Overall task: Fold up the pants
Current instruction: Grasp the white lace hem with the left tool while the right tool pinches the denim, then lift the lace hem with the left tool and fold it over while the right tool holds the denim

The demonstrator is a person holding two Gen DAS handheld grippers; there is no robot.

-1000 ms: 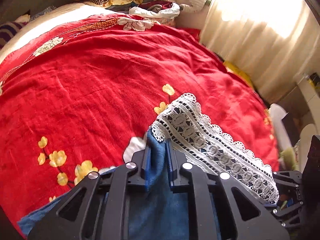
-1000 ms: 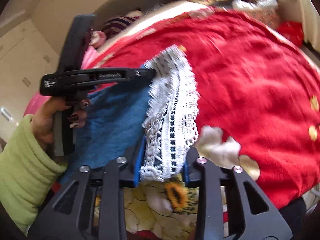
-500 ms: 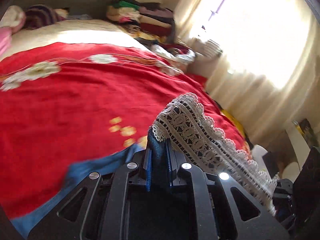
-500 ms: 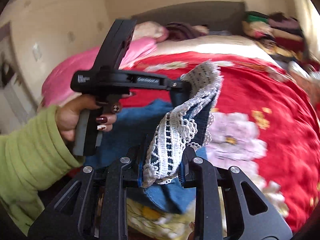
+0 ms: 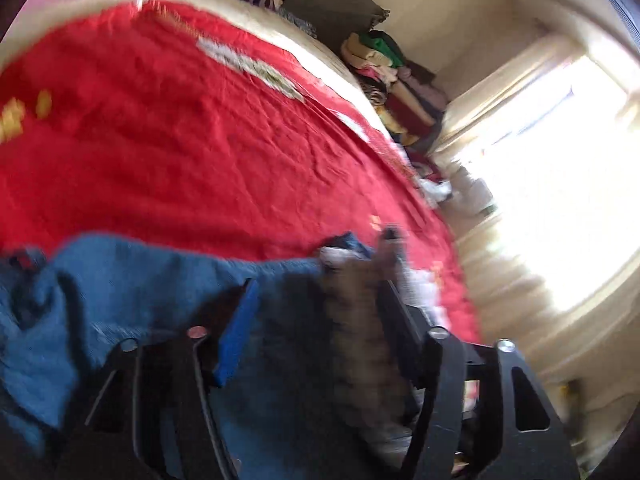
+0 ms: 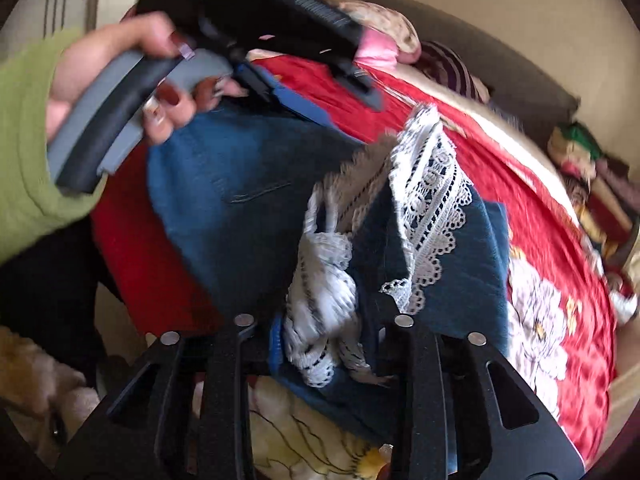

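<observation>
The pants (image 6: 248, 184) are blue denim with white lace hems (image 6: 432, 200), lying on a red bedspread (image 6: 540, 220). In the left wrist view the denim (image 5: 132, 280) spreads below my left gripper (image 5: 316, 276), whose fingers stand wide apart with blurred lace hem (image 5: 360, 320) lying loose between them. In the right wrist view my right gripper (image 6: 328, 316) has lace and denim bunched between its fingers, which stand apart. The left gripper (image 6: 344, 100) shows above the pants, its fingers spread, held by a hand in a green sleeve.
The red bedspread (image 5: 180, 140) with flower prints covers the bed. Folded clothes (image 5: 392, 80) are stacked at the far corner by a bright curtained window (image 5: 560, 180). Pink bedding (image 6: 376, 48) and a striped item lie at the head end.
Both grippers carried the lace hems over the denim toward the waist. The left gripper, shut on the hem earlier, now has its fingers spread; the right's fingers have parted too.
</observation>
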